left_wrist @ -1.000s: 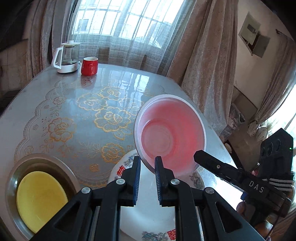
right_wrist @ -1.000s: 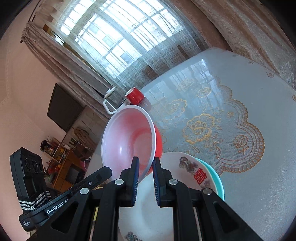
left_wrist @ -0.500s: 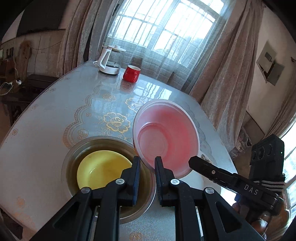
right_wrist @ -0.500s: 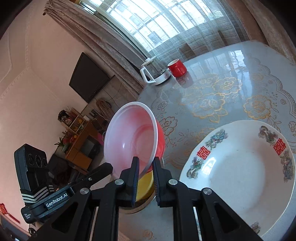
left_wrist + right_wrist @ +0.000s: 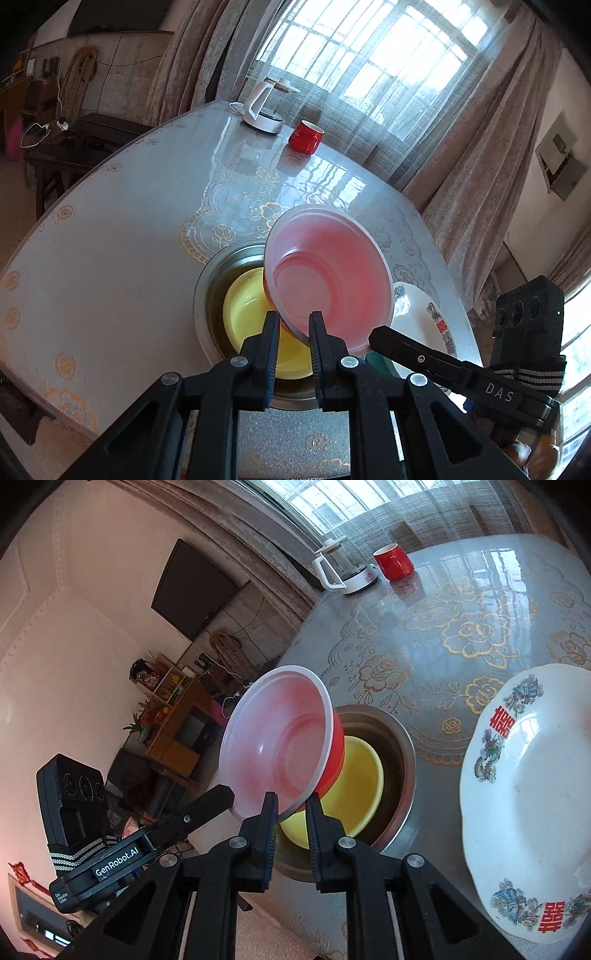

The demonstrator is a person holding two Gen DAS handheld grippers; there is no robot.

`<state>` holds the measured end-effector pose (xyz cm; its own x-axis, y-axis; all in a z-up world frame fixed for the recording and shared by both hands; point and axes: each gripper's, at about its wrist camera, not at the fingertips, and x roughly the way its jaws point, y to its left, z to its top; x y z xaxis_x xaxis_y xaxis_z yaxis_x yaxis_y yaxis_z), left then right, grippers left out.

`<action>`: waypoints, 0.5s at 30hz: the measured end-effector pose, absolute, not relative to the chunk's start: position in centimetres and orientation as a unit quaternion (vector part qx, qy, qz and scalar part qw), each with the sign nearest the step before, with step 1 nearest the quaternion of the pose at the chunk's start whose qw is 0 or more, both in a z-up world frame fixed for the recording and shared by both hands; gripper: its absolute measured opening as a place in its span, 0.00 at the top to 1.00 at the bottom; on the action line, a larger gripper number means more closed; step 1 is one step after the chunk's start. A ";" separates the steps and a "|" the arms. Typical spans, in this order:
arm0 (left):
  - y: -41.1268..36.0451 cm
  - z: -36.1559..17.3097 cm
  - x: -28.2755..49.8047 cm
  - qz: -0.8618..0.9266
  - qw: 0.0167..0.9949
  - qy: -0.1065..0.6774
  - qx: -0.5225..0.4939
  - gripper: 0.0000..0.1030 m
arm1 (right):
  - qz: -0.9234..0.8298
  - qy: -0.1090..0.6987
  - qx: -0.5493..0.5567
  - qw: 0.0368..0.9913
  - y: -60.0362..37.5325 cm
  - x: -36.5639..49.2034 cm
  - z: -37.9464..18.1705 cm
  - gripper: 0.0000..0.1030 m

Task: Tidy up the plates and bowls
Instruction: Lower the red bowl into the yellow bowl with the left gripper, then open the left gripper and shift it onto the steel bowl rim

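Grippers, left (image 5: 293,341) and right (image 5: 290,818), pinch opposite edges of 1 red bowl (image 5: 328,280), the right's jaws easing apart, tilting it above the yellow bowl (image 5: 245,308) at 9 o'clock, likely for nesting.

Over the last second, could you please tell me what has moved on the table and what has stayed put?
Both grippers, the left gripper and the right gripper, carried the pink bowl sideways from above the patterned plate to above the yellow bowl in the metal basin. Both still pinch its rim, though the right one's jaws are opening. The kettle, the red mug and the plate stayed put.
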<state>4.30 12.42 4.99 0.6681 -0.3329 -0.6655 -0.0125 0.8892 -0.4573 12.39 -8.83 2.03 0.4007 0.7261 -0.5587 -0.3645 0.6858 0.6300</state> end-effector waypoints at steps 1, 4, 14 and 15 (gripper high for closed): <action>12.4 4.8 4.2 -0.088 0.887 0.399 -0.214 0.86 | 0.335 0.434 0.209 0.810 -8.8 12.2 1.8 0.84; 12.5 4.0 4.2 -0.083 0.884 0.407 -0.215 0.86 | 0.335 0.448 0.208 0.802 -8.6 12.5 1.0 0.83; 12.7 1.2 5.1 -0.072 0.866 0.440 -0.227 0.86 | 0.325 0.491 0.217 0.779 -8.2 13.5 -1.8 0.77; 12.7 1.0 5.2 -0.069 0.866 0.442 -0.225 0.86 | 0.323 0.491 0.217 0.780 -8.3 13.5 -1.8 0.77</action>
